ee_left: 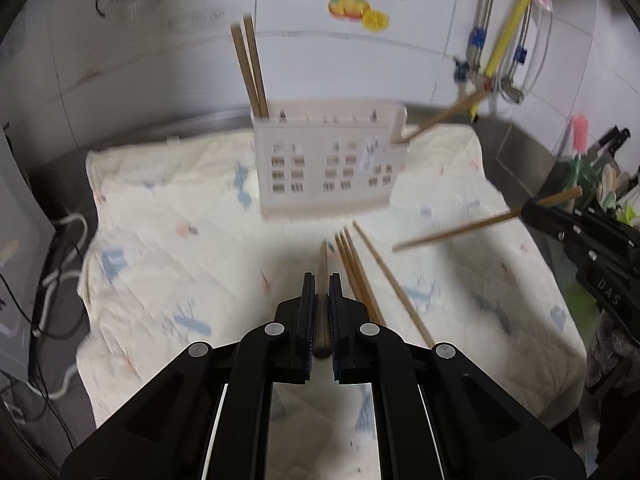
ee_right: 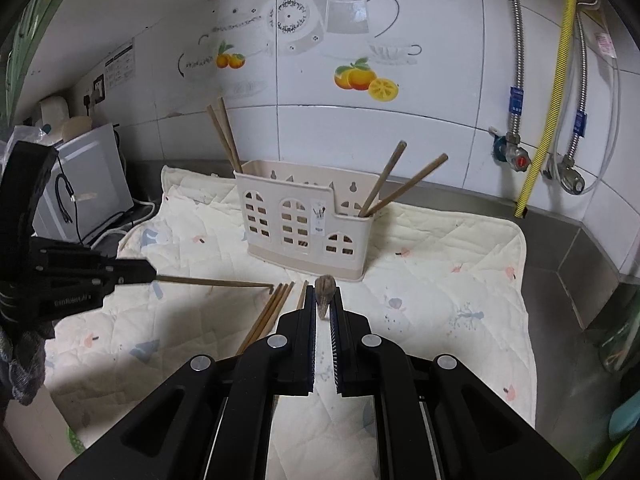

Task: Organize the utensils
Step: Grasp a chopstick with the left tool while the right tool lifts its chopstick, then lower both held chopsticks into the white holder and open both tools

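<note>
A cream utensil holder (ee_left: 326,164) (ee_right: 304,228) stands on a quilted cloth. Two chopsticks (ee_right: 226,136) lean in its left end and two (ee_right: 400,184) in its right end. Several loose chopsticks (ee_left: 360,276) (ee_right: 268,312) lie on the cloth in front of it. My left gripper (ee_left: 323,284) is shut on a chopstick (ee_left: 322,280) that points forward along the fingers; in the right wrist view it is at the left (ee_right: 148,274) with its chopstick (ee_right: 212,282) level over the cloth. My right gripper (ee_right: 325,296) is shut on a chopstick (ee_right: 325,294) seen end-on; in the left wrist view it is at the right (ee_left: 528,210) with its chopstick (ee_left: 472,228).
The quilted cloth (ee_right: 440,280) covers a steel counter against a tiled wall. Hoses and valves (ee_right: 520,152) hang at the right. A white appliance with cables (ee_right: 92,184) stands at the left. A knife rack (ee_left: 600,168) is at the far right.
</note>
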{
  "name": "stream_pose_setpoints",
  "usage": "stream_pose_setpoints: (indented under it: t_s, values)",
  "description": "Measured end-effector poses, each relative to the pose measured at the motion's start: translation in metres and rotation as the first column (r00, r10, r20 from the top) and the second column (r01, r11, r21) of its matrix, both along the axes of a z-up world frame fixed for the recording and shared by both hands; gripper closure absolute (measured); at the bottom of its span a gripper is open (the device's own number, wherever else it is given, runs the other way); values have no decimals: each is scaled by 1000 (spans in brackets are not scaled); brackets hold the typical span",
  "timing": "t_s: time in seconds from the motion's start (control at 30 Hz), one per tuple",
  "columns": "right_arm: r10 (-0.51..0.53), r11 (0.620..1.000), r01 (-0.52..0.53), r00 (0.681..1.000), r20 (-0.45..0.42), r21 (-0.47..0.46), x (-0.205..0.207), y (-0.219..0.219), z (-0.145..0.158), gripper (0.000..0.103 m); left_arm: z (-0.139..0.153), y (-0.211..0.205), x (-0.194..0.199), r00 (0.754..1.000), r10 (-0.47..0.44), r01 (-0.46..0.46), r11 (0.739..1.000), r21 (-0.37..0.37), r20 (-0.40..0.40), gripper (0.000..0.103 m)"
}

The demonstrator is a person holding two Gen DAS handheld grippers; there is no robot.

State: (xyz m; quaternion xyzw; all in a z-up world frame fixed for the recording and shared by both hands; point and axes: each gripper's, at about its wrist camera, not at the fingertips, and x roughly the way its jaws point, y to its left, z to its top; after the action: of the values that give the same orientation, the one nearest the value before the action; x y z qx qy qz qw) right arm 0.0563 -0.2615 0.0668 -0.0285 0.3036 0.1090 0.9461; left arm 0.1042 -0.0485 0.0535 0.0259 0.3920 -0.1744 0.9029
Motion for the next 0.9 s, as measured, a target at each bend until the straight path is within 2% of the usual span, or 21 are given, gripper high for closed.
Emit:
stream_pose_setpoints:
  t_s: [0.23,0.37,0.73,0.9]
  values:
    - [42,999,-42,999,-19,12,26,-1,27,96,35,-5,20,997,5,-3,1000,-19,79,97]
    - [60,998,-60,998,-4,4,43,-1,56,96,64,-8,25,990,-6,10,1000,-30,139,98]
    - [78,997,-79,996,48,22,83,-9,132,96,152,-11,45,948,8,17,997,-75,318,98]
    - [48,999,-49,996,68,14,99,-12,147,96,168,-8,59,928,45,-18,997,-78,369,98]
